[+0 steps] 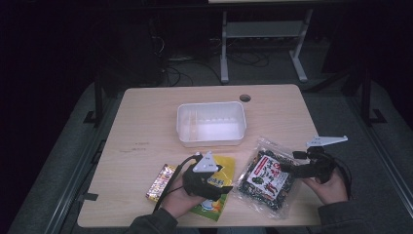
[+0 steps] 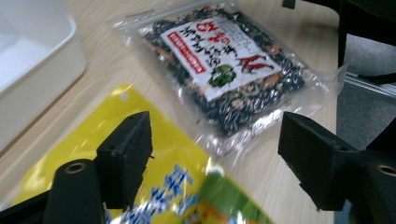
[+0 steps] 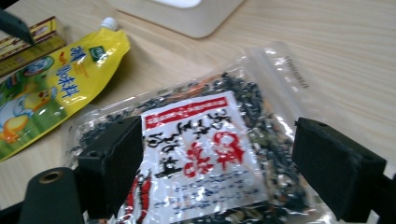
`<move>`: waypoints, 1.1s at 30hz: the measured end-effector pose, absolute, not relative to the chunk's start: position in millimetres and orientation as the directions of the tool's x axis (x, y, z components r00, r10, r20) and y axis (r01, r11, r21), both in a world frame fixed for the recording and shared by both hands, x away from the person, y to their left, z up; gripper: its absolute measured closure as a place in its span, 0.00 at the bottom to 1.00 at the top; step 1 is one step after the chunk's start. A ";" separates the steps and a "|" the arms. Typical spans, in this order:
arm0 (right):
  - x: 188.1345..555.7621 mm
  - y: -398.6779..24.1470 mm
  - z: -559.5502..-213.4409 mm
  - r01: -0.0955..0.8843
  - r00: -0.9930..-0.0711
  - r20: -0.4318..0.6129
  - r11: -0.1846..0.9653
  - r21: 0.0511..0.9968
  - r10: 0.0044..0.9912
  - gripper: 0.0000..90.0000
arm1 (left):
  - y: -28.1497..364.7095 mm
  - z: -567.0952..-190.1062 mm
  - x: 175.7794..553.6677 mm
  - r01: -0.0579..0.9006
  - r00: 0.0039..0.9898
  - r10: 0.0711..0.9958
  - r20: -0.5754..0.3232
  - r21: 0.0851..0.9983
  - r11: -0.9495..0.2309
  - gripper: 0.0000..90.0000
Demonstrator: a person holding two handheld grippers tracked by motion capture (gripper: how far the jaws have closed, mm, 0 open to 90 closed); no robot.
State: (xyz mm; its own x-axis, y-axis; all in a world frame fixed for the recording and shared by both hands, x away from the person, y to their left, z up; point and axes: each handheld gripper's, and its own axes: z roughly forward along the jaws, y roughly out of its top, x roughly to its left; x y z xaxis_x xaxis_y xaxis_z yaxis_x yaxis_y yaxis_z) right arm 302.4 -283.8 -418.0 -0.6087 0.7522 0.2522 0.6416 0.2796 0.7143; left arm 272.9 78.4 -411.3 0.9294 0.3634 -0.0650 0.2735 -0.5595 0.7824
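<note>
White bin empty, nothing packed | yellow pouch flat on table under left gripper, jaws apart | seaweed bag flat under right gripper, jaws apart | neither item gripped yet

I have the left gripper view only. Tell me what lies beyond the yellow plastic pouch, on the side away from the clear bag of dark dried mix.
Observer: A long flat box in a yellow and red wrapper lies beside the yellow plastic pouch, to its left in the high view.
Operator: Report the right tongs.
Observer: The right tongs stand open over the clear bag of dark dried mix, with the pads not pressing on it.
Operator: Check the white plastic tub.
Observer: The white plastic tub looks empty in the high view.
</note>
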 end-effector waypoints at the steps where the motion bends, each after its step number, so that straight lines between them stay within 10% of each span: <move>1: 303.7 -285.3 -417.1 0.643 -0.605 0.251 0.277 0.714 0.756 0.17 | 78.4 -411.3 272.9 0.273 0.929 0.363 -0.065 0.782 -0.559 0.29; 33: 334.8 -356.9 -451.8 0.825 -0.359 0.267 0.170 0.539 0.894 0.33 | -1.0 -447.4 298.4 0.304 0.948 0.293 -0.121 0.612 -0.730 0.62</move>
State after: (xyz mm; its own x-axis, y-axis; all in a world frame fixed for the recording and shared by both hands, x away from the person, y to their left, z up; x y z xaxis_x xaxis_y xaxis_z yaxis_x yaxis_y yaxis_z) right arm 334.8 -356.9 -451.8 -0.3588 0.8943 0.2672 0.8248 0.1698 0.5393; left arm 298.4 -1.0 -447.4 0.9483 0.2935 -0.1211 0.3041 -0.7301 0.6119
